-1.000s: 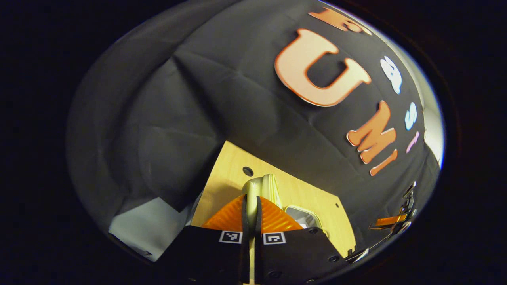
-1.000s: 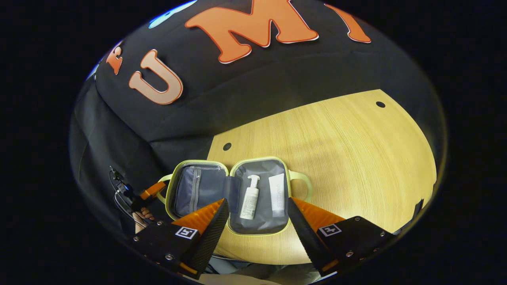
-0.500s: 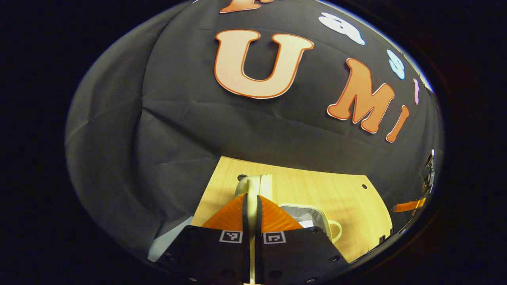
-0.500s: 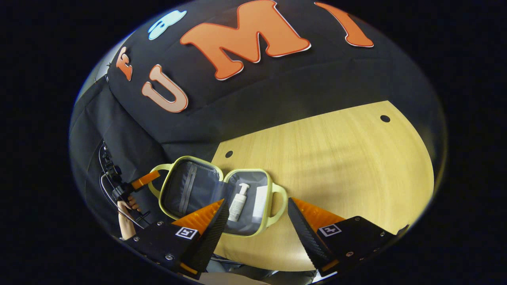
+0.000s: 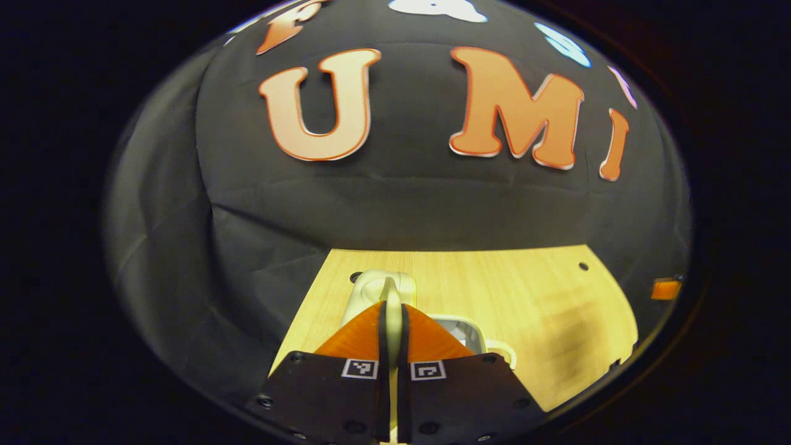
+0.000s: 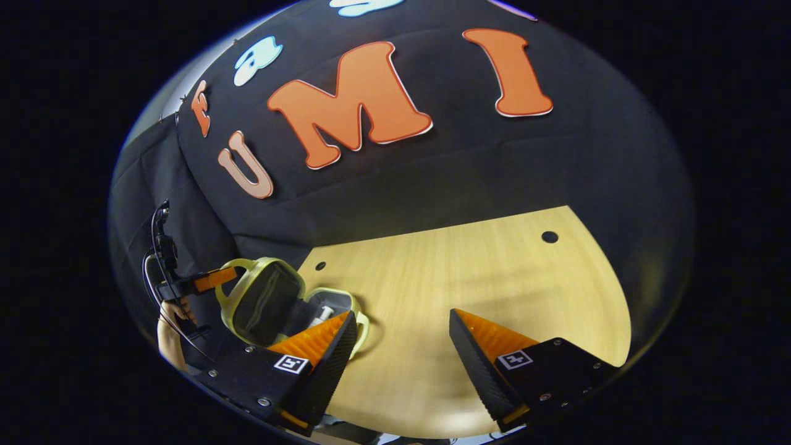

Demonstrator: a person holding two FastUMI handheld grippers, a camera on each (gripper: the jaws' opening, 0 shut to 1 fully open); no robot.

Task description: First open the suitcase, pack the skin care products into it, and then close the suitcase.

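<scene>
step in hand: closing. left tongs (image 5: 393, 315) are pinched narrow on the pale yellow-green handle (image 5: 388, 290) of the small hard-shell suitcase (image 6: 272, 303), both fingers pressing on it, handle sticking out just past the fingertips. in the right gripper view the lid half (image 6: 262, 300) stands tilted up over the base half, grey lining facing the camera, with the left tongs at its far-left handle. a white pump bottle (image 6: 322, 315) lies in the base, just beyond the right tongs' left finger. right tongs (image 6: 401, 337) are spread wide, holding nothing, over bare light wood counter (image 6: 469, 272); the case sits off to their left.

next, my read: swing the lid on over and down until the 2 rims meet, then let go. the right tongs could steady the base. zip or latch: can't tell.
</scene>
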